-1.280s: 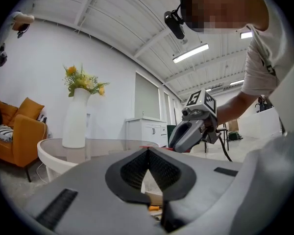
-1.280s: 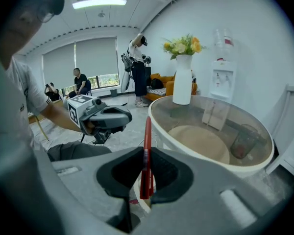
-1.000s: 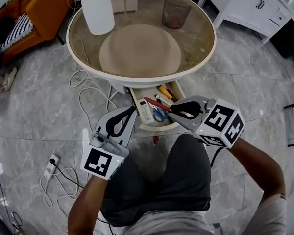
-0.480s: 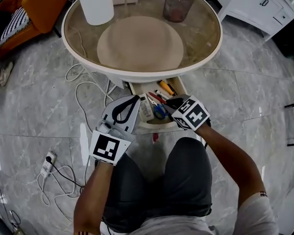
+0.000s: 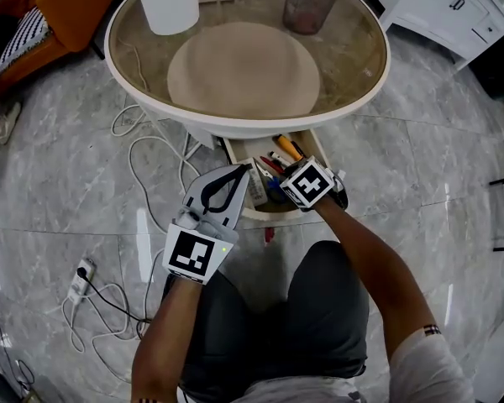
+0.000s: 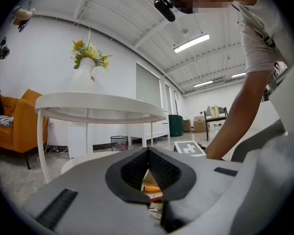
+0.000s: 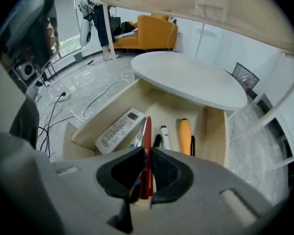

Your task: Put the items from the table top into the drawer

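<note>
The open wooden drawer (image 5: pixel 235 153) hangs under the round glass-topped table (image 5: pixel 370 82). It holds a white remote (image 7: pixel 119 130), blue-handled scissors (image 5: pixel 274 193), a white marker (image 7: pixel 164 135) and an orange-handled tool (image 7: pixel 185 134). My right gripper (image 7: pixel 147 153) points steeply down over the drawer, shut on a red pen (image 7: pixel 147 136) that stands up between its pads. In the head view its marker cube (image 5: pixel 309 183) hides the jaws. My left gripper (image 5: pixel 241 170) is level at the drawer's left front corner, its tips together with nothing between them.
A white vase (image 5: pixel 166 0) stands on the table, and a wire bin (image 5: pixel 309 7) shows through the glass. Cables (image 5: pixel 143 151) and a power strip (image 5: pixel 84 274) lie on the marble floor at left. The person's knees are just below the drawer.
My right gripper has dropped down and tipped over the drawer with the red pen still in it. The left gripper has sunk a little toward the drawer's corner.
</note>
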Demonstrator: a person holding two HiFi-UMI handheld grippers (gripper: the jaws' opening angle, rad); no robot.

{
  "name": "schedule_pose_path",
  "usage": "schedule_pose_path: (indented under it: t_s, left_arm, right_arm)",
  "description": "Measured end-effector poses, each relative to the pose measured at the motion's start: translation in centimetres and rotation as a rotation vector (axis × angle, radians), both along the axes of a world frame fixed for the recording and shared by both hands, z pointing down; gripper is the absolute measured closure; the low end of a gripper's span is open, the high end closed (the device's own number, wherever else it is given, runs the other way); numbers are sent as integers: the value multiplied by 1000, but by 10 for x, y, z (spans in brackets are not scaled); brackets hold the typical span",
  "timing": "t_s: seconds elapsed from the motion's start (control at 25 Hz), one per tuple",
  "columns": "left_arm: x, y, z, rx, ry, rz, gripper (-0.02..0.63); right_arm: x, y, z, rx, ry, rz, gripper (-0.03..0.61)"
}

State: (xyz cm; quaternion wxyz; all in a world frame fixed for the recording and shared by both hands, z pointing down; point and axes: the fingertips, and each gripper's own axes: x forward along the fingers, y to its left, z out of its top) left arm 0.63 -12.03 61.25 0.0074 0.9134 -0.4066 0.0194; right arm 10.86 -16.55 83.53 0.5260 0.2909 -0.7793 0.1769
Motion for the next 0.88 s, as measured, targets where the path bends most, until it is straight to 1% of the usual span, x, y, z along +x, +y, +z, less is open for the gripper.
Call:
schedule_pose_path:
  t_s: [0.32, 0.44, 0.52, 0.64, 0.88]
  left_arm:
    - [-10, 4, -2, -11, 4, -12, 614]
    - [-13, 5, -4, -15, -1, -17, 614]
    - [-14, 5, -5, -14, -2, -17, 614]
    - [-15, 6, -8, -12, -3, -17, 614]
    - [-12, 9, -18, -13, -3, -2, 614]
  right_arm:
    - [-3, -5, 19, -48, 43, 18, 529]
    - [-3, -2, 23, -70, 36, 21, 525]
    - [-4, -1, 22, -73, 21, 25, 507]
    - [-6, 0, 11, -47, -28, 16, 500]
    - [-22, 8, -45, 72, -200, -72, 511]
